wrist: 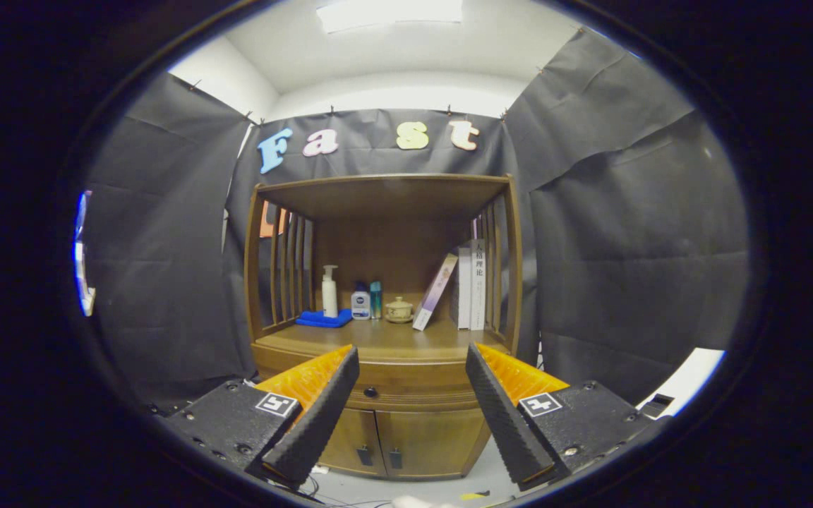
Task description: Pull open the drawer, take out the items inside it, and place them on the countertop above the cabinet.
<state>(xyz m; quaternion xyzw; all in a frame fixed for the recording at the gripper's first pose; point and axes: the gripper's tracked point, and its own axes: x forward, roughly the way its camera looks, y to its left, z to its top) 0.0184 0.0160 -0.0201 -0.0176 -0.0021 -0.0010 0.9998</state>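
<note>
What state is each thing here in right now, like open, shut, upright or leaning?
gripper: open, fingers apart, holding nothing, short of the cabinet.
drawer: shut, knob untouched.
cabinet doors: both shut.
pump bottle: upright on the countertop.
blue cloth: folded, lying flat.
small lidded pot: lid on.
pink book: leaning against the upright books.

The cabinet (406,423) is brown wood with a smooth, faintly glossy finish, as is its drawer (413,391). The hand-held gripper (412,367), fingers spread wide, has ridged, matt pads (322,416). A folded cloth (324,319) looks soft; the pump bottle (329,293) looks like smooth plastic.
</note>
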